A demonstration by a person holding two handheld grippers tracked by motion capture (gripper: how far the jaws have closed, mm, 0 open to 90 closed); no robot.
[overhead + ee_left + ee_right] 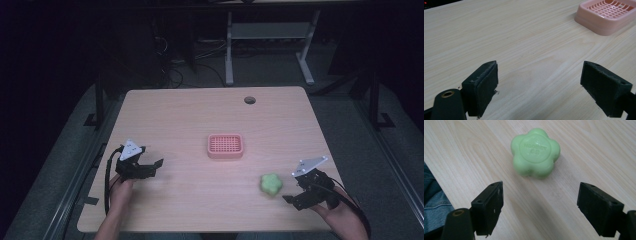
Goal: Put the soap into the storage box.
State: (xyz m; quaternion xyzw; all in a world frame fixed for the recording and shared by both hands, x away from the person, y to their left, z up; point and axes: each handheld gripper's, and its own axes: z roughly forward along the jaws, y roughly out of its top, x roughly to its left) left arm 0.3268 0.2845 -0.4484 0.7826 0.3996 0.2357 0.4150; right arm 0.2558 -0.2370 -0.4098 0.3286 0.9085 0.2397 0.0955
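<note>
While the green flower-shaped soap is left lying flat on the table just ahead of the wide-spread, empty right gripper, the left gripper is likewise kept wide, empty, short of the pink soap dish, presumably the intended receptacle.

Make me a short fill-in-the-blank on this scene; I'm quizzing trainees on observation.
1. The flower-shaped soap is coloured ____.
2. The pink soap dish holds ____ soap.
3. The right claw has its jaws ____, the soap lying just ahead of them.
4. The left claw hangs over bare ____.

Missing words: green; no; open; table
</note>
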